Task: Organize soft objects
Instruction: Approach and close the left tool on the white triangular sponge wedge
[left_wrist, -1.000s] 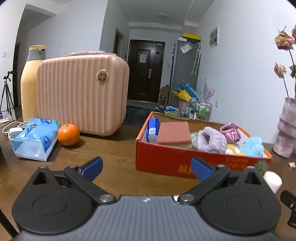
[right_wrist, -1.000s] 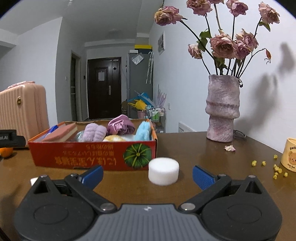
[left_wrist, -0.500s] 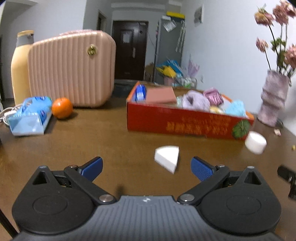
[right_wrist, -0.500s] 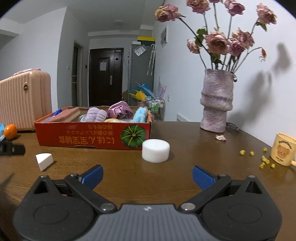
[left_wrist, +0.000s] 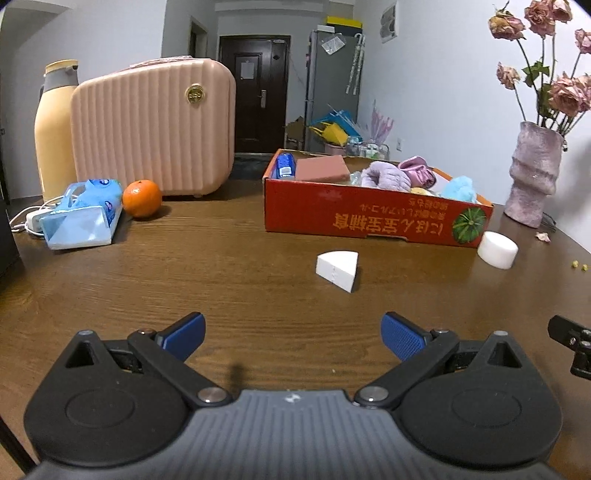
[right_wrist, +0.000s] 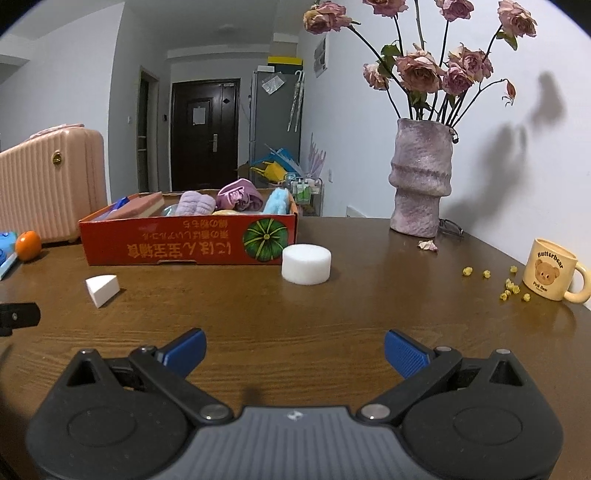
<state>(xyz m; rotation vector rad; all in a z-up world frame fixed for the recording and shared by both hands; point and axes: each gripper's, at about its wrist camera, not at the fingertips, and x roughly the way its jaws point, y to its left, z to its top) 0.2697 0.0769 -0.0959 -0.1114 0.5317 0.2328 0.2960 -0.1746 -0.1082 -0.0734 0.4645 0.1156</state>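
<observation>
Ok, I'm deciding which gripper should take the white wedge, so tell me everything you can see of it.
The white wedge is a small quarter-round piece with two flat sides and one curved face, matte like foam. It lies alone on the bare brown table, in front of the red box and apart from it. The round white pad sits further right. Nothing touches the wedge. It is just ahead of the open left gripper, slightly right of centre; from the right gripper it lies far left.
</observation>
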